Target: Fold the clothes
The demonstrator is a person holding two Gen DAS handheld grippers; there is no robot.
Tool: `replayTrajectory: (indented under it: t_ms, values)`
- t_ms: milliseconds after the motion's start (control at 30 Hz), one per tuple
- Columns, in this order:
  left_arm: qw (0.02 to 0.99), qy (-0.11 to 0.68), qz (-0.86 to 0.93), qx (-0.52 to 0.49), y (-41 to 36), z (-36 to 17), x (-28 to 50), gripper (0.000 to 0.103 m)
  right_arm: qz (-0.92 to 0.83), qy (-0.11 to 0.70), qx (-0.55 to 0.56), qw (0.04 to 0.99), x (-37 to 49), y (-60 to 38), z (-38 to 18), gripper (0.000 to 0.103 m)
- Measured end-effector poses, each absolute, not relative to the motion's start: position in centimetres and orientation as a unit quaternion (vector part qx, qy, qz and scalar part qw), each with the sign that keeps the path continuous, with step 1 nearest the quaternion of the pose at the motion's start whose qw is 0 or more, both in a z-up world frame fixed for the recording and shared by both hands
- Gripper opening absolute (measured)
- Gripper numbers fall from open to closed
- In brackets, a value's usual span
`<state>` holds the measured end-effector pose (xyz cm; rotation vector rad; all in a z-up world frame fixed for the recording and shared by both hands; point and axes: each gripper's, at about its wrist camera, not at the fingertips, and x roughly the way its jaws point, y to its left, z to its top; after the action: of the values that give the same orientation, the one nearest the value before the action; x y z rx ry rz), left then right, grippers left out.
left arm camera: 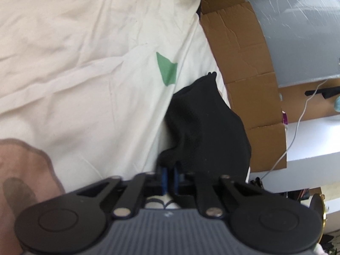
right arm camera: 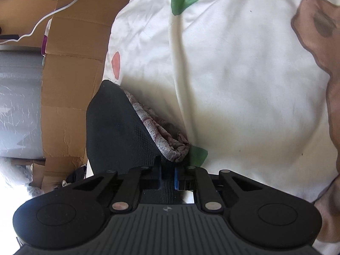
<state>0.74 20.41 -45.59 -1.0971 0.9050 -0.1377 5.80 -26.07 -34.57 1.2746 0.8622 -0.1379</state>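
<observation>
My left gripper point(left arm camera: 169, 177) has its blue pads point(left arm camera: 164, 178) pressed nearly together, pinching the near edge of a black garment point(left arm camera: 204, 127) that rises straight ahead of them and slightly to the right; the pinched fabric itself is hidden behind the fingers, and the whole view is soft with blur. My right gripper point(right arm camera: 167, 177) is likewise clamped on black mesh cloth point(right arm camera: 119, 127), which runs between the pads and stands up ahead and to the left; whether it is the same garment I cannot tell. Tucked against that cloth, just ahead of my right pads, lies a rolled grey-and-maroon patterned piece point(right arm camera: 161, 131), its far end hidden. Everything rests on a wrinkled white sheet point(left arm camera: 85, 74) printed with green point(left arm camera: 167, 68), pink point(right arm camera: 115, 63) and brown shapes point(right arm camera: 318, 34), some cut off by the frame. Beyond the sheet's edge stands flattened cardboard point(left arm camera: 248, 63), a white cable point(right arm camera: 53, 12) trailing across it, and a grey plastic-wrapped surface point(left arm camera: 297, 31) behind. Dark shapes at the far top edge of the left view are too cropped to identify.
</observation>
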Motion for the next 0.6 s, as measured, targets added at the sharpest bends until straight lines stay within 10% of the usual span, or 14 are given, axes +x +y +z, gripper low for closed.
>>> replayTrajectory:
  t_ms: [600]
  values:
    - [0.783,0.431,-0.049,-0.446,27.8,-39.5,1.2,0.001,-0.048,0.436,0.565,0.699,1.5,-23.5,-34.0,0.007]
